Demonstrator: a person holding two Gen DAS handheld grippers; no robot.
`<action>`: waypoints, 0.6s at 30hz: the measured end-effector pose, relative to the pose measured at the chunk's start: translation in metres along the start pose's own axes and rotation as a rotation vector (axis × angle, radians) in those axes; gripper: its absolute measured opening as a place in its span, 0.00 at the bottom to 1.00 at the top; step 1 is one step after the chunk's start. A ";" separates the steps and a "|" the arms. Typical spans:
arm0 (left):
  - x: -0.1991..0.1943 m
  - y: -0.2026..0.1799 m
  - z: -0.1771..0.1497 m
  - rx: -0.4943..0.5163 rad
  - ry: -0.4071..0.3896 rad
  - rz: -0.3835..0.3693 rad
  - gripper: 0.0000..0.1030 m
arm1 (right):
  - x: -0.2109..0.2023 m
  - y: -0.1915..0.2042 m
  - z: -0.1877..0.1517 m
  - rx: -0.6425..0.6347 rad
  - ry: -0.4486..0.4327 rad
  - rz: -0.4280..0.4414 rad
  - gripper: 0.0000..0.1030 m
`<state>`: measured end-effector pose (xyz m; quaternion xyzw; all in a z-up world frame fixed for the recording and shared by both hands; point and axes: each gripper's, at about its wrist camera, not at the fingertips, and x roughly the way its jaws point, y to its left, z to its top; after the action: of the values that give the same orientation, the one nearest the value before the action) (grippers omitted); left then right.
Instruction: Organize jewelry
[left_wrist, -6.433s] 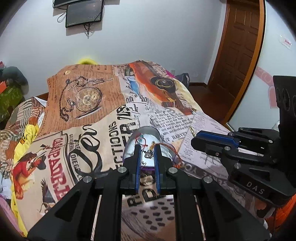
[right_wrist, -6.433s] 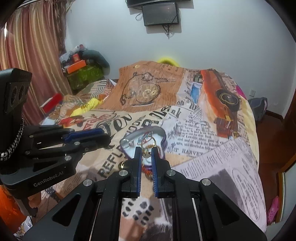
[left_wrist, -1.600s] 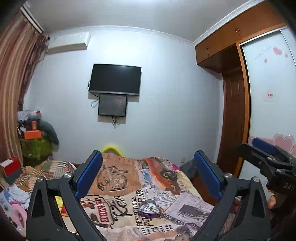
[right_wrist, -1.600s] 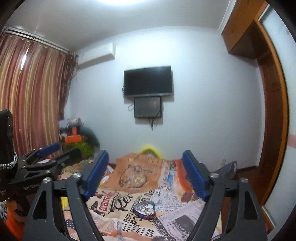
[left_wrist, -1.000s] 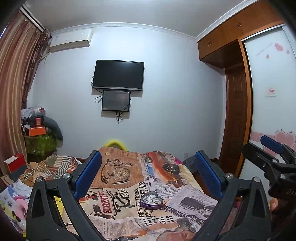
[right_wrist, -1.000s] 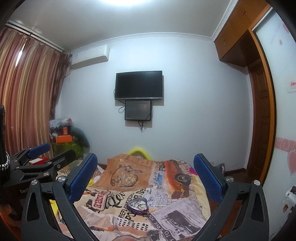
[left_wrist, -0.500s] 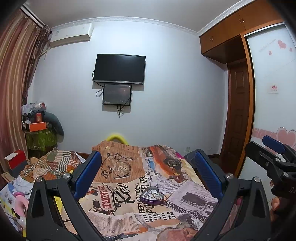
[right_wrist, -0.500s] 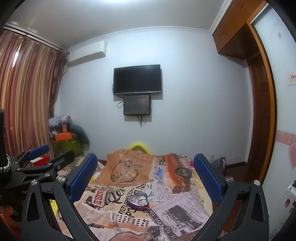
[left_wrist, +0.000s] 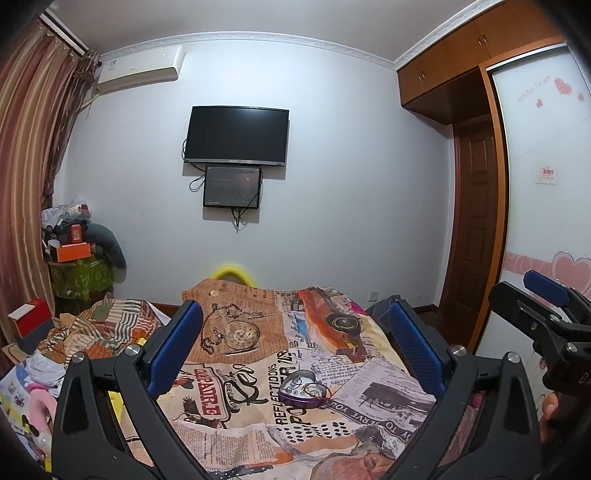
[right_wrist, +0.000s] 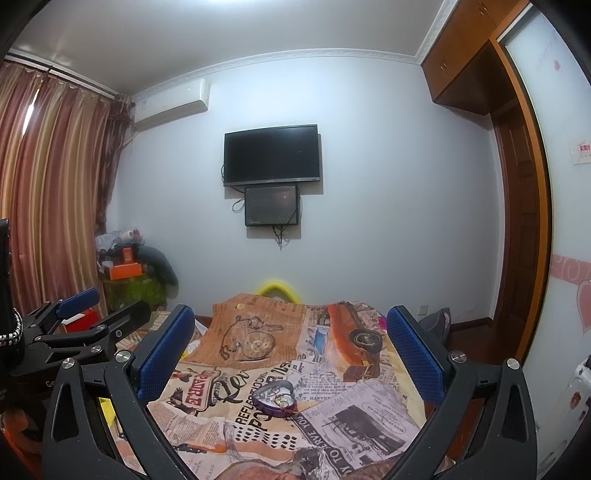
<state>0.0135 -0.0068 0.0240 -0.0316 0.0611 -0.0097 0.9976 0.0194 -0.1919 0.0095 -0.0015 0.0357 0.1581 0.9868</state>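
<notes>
A purple heart-shaped jewelry box (left_wrist: 302, 387) lies open on the newspaper-print bedspread (left_wrist: 236, 413), with rings and a red cord inside. It also shows in the right wrist view (right_wrist: 275, 399). My left gripper (left_wrist: 295, 354) is wide open and empty, held back and well above the box. My right gripper (right_wrist: 288, 354) is also wide open and empty, pulled back from the box. The right gripper shows at the right edge of the left wrist view (left_wrist: 546, 325). The left gripper shows at the left of the right wrist view (right_wrist: 81, 325).
A TV (left_wrist: 236, 134) and a smaller screen (left_wrist: 232, 186) hang on the far wall. Cluttered boxes (left_wrist: 72, 251) stand at the left by striped curtains (right_wrist: 48, 192). A wooden door (left_wrist: 474, 221) and wardrobe are at the right. Crumpled cloths (left_wrist: 103, 328) lie on the bed's left side.
Both grippers let go of the jewelry over the box, opened wide and drew far back and up. In the last second the views tilted slightly downward.
</notes>
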 end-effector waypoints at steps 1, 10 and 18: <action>0.000 0.000 0.000 0.000 0.001 0.000 0.98 | 0.000 0.000 0.000 0.000 0.001 0.000 1.00; 0.000 -0.001 0.002 -0.003 0.004 -0.008 0.98 | 0.000 0.001 0.002 0.000 0.010 0.000 1.00; 0.001 -0.003 0.001 0.003 0.003 -0.014 0.98 | 0.002 0.001 0.002 -0.002 0.017 -0.002 1.00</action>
<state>0.0143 -0.0095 0.0250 -0.0304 0.0626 -0.0170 0.9974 0.0211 -0.1901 0.0116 -0.0038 0.0441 0.1570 0.9866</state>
